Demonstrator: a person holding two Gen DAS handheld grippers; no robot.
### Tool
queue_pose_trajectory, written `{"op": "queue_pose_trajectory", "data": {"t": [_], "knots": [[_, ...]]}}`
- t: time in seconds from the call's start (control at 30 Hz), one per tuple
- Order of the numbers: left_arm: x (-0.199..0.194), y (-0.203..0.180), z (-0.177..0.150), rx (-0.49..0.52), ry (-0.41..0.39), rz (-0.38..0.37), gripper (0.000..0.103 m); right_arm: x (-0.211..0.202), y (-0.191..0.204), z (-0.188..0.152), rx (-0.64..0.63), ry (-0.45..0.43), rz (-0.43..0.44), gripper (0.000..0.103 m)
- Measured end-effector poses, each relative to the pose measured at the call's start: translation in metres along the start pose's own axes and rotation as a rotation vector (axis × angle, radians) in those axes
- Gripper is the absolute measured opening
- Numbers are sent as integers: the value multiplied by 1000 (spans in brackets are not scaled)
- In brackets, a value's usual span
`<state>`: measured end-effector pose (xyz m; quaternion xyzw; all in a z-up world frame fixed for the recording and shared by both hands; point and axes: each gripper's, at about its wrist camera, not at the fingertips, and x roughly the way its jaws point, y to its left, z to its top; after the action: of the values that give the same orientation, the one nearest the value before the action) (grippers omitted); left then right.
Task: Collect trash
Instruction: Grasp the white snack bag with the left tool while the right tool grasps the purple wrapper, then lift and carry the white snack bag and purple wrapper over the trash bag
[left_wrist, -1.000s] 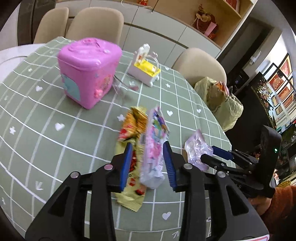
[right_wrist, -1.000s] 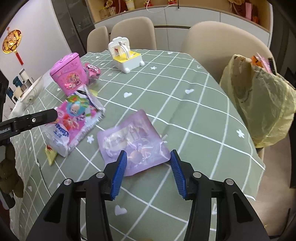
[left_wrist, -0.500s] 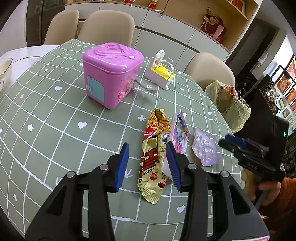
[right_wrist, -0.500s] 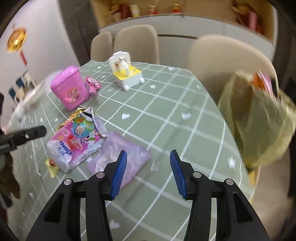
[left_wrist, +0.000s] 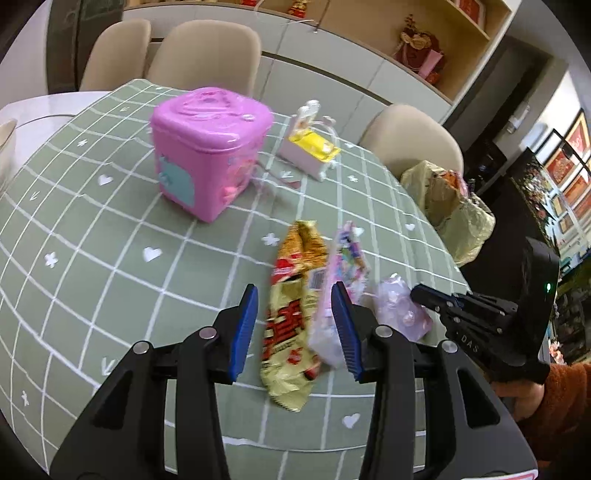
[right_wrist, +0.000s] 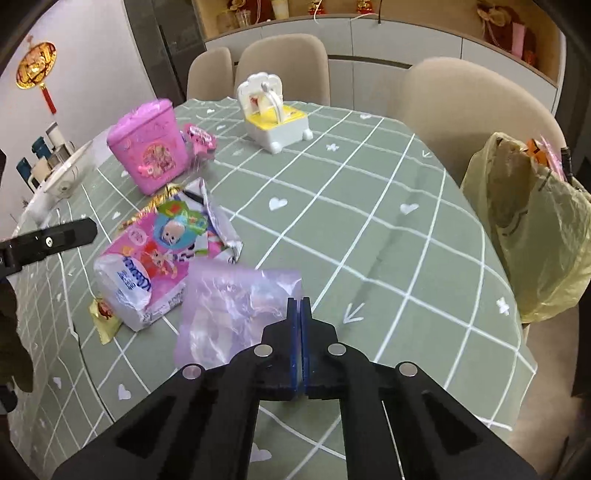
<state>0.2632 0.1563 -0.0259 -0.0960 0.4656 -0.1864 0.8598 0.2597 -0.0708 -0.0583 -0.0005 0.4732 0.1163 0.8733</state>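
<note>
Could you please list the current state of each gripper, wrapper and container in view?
Right gripper: shut on purple wrapper.
Left gripper: open, empty.
Pink snack bag: lying torn open.
Yellow wrapper: lying flat.
Trash bag: open, partly filled.
Pink box: lid closed.

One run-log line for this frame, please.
right tool: shut on purple wrapper | left tool: open above yellow wrapper | trash bag: beside table

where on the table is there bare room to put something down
Bare green checked tablecloth lies between the white and yellow toy and the yellow plastic trash bag. It is crowded around the pink plastic toy box, pink snack bag and lilac wrapper.
</note>
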Motion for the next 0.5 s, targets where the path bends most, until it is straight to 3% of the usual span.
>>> {"op": "queue_pose_trajectory", "data": {"t": [0.23, 0.27, 0.3, 0.37, 0.5], "knots": [[27, -28, 6, 39, 51, 30, 39, -26, -30, 8, 48, -41, -14, 3], [32, -31, 7, 41, 61, 43, 36, -27, -34, 7, 67, -18, 34, 3], [36, -32, 7, 42, 69, 51, 22, -26, -36, 5, 82, 5, 102, 3], [41, -35, 8, 48, 80, 57, 3, -29, -31, 1, 79, -3, 136, 3], [38, -43, 9, 73, 69, 44, 2, -27, -20, -13, 73, -4, 119, 11]]}}
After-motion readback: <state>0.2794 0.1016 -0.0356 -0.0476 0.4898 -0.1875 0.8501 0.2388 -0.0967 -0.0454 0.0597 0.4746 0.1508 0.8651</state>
